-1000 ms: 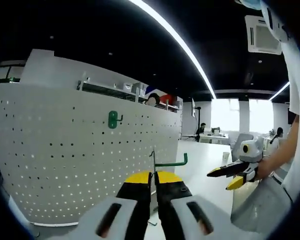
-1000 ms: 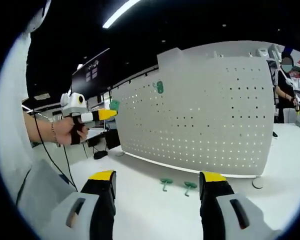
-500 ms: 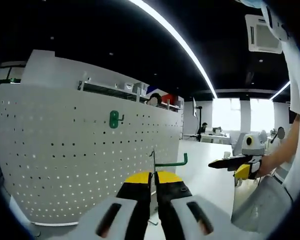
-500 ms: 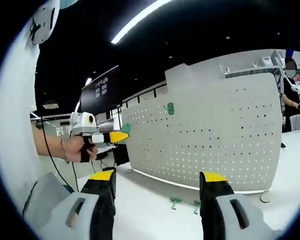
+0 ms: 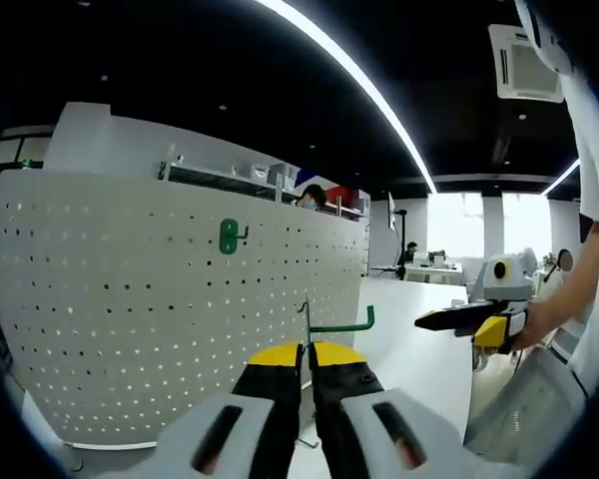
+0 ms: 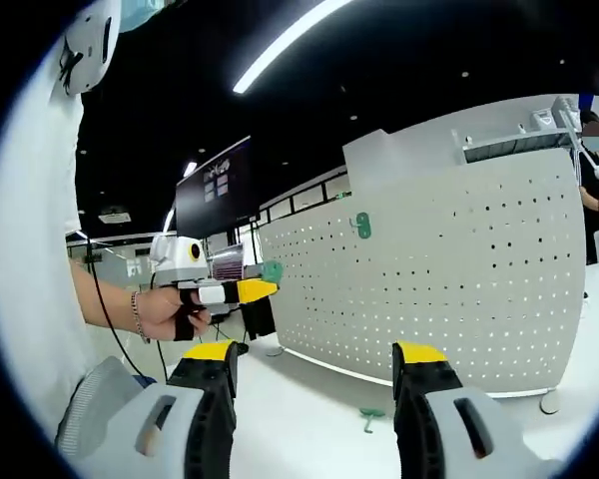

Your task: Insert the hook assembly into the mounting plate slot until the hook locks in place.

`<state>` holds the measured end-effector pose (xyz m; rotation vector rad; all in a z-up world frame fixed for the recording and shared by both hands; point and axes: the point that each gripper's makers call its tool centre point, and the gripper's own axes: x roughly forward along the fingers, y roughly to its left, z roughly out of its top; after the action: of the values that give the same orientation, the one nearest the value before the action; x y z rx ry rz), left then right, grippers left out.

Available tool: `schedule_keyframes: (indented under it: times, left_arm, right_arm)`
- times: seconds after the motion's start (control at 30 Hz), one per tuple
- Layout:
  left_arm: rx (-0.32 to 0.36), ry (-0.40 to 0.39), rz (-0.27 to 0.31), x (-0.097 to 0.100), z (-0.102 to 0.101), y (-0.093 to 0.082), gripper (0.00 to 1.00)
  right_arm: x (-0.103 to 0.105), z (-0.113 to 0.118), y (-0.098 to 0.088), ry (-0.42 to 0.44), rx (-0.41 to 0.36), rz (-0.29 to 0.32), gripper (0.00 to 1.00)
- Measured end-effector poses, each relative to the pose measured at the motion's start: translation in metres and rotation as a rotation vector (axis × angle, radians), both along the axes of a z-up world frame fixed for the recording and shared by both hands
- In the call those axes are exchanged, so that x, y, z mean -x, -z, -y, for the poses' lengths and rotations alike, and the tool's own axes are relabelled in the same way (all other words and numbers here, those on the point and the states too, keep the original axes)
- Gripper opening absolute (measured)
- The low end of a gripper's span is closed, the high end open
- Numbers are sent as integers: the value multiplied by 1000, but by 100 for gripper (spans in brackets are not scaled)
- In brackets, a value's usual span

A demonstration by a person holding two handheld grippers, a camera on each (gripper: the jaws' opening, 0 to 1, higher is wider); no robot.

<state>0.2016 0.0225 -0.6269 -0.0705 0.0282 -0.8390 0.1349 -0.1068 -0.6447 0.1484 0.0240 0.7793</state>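
- Currently the left tool [image 5: 306,351] has its yellow-tipped jaws pressed together on a green hook [image 5: 341,324]; the hook's thin wire stem stands up between the tips and its green arm runs off to the right, ending in a short upturned tip.
- Same hook [image 6: 271,269] in the right gripper view: a green piece at the front of the left tool [image 6: 252,289], held in the air by a hand [image 6: 158,312], short of the board's left edge.
- Right tool [image 6: 315,351] is wide open, nothing between the jaws.
- It appears in the left gripper view too as right tool [image 5: 449,319], held in the air at the right side, over the counter [image 5: 419,349].
- White perforated mounting plate [image 5: 170,319] stands upright on the white counter, curved across the view.
- One green hook base [image 5: 228,237] already sits on the plate, high up, with a small peg sticking out to its right.
- Held hook is apart from the plate, not touching it.
- Loose green piece [image 6: 370,415] lies on the counter near the plate's foot, between the right tool's jaws in that view.
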Motion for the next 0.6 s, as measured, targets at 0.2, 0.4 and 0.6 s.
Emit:
schedule_keyframes:
  times: [0.2, 0.4, 0.6]
  left_arm:
    - [1, -1, -1, 1, 1, 1, 2]
    - [7, -4, 0, 1, 2, -1, 2]
    - [7, -4, 3, 3, 4, -2, 2]
  right_arm:
    - [-2, -11, -5, -19, -12, 9, 60]
    - [-6, -19, -10, -35, -28, 15, 60]
    - [-9, -30, -17, -57, -40, 26, 59]
